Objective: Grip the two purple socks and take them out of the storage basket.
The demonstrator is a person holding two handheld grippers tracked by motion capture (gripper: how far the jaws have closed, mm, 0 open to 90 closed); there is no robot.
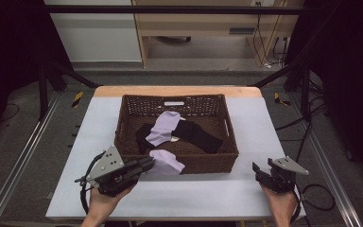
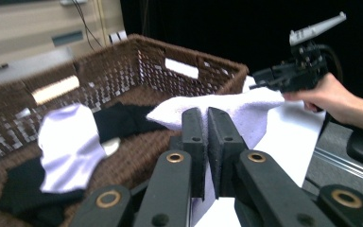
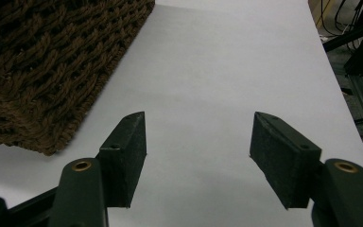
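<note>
A brown wicker basket (image 1: 131, 142) stands mid-table. Inside lie a lavender sock (image 1: 163, 127) and black socks (image 1: 199, 135). A second lavender sock (image 1: 168, 162) hangs over the basket's near wall, and my left gripper (image 1: 146, 165) is shut on its end, just outside the near left corner. In the left gripper view the jaws (image 2: 207, 142) pinch this pale sock (image 2: 231, 106), with the other lavender sock (image 2: 68, 142) and black socks (image 2: 123, 118) lying in the basket (image 2: 203, 64). My right gripper (image 1: 260, 171) stands open at the table's near right, its jaws (image 3: 198, 156) holding nothing above the white surface.
The white table top (image 1: 246, 132) runs around the basket, with bare strips left, right and in front. The basket's corner (image 3: 52, 61) lies left of my right gripper. Black frame bars and cables stand beyond the table's right edge.
</note>
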